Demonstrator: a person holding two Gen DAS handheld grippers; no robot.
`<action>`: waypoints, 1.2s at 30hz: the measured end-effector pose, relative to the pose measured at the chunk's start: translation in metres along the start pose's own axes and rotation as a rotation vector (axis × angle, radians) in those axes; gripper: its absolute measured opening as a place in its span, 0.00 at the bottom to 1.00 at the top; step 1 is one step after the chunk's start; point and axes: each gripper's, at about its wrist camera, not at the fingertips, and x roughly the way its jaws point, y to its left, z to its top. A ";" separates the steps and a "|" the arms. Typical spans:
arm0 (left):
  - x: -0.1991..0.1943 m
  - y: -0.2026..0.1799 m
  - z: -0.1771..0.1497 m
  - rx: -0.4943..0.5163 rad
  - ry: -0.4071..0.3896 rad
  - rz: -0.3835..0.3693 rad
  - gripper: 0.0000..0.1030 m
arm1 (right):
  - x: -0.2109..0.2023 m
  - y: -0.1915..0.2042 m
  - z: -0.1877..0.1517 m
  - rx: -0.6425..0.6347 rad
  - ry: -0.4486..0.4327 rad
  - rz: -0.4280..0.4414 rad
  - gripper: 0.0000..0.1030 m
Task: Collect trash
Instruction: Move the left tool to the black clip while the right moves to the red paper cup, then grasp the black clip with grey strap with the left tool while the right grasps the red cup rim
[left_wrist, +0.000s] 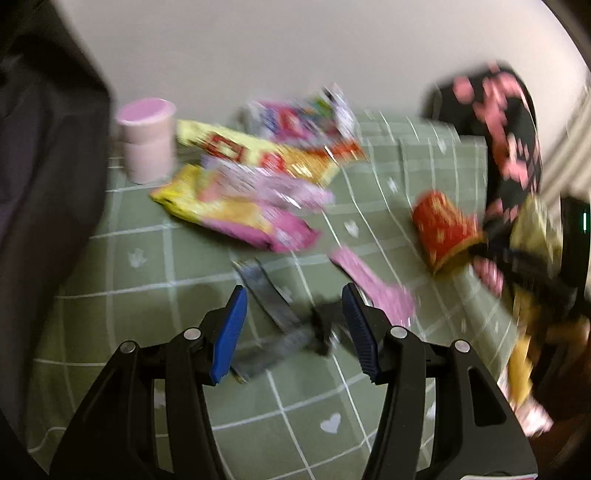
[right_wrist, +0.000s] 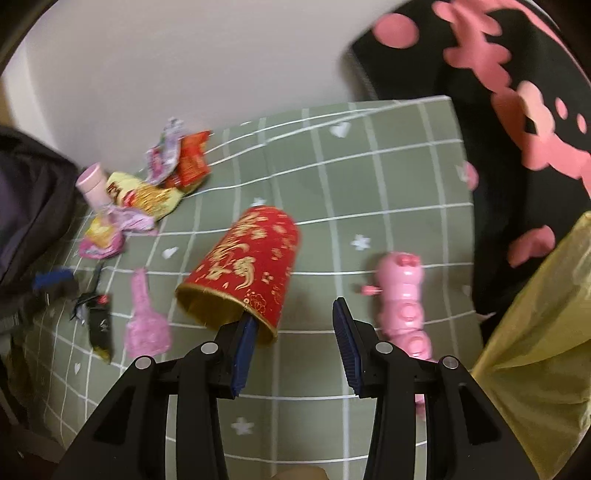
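Between my left tongs (left_wrist: 291, 328), jaws apart and gripping nothing, lies a dark crumpled wrapper (left_wrist: 273, 317) on the green checked tablecloth (left_wrist: 424, 155), nearest of all. Largest is that cloth; on its right edge hangs a yellow trash bag (right_wrist: 535, 332). Far left sits a heap of snack wrappers (left_wrist: 240, 184) beside a pink tub (left_wrist: 147, 140). A red and gold paper cup (right_wrist: 243, 273) lies tipped over in the middle; my right tongs (right_wrist: 291, 332), also apart and empty, have one pad at its rim. A pink toy (right_wrist: 402, 295) lies right, a pink scrap (right_wrist: 146, 325) left. I judge collecting has barely begun: next, straddle the cup wall, clamp, carry it to the bag. Blur smears every wrapper's print; the bag's mouth is cut off
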 end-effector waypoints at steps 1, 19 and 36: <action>0.004 -0.005 -0.002 0.027 0.016 0.004 0.49 | 0.001 -0.006 0.001 0.015 0.000 -0.003 0.38; 0.008 -0.015 -0.007 0.102 0.042 -0.017 0.49 | 0.014 -0.021 0.004 0.077 0.015 0.004 0.38; 0.010 -0.022 -0.017 0.130 0.097 0.021 0.51 | 0.001 -0.032 0.002 0.109 -0.035 0.045 0.38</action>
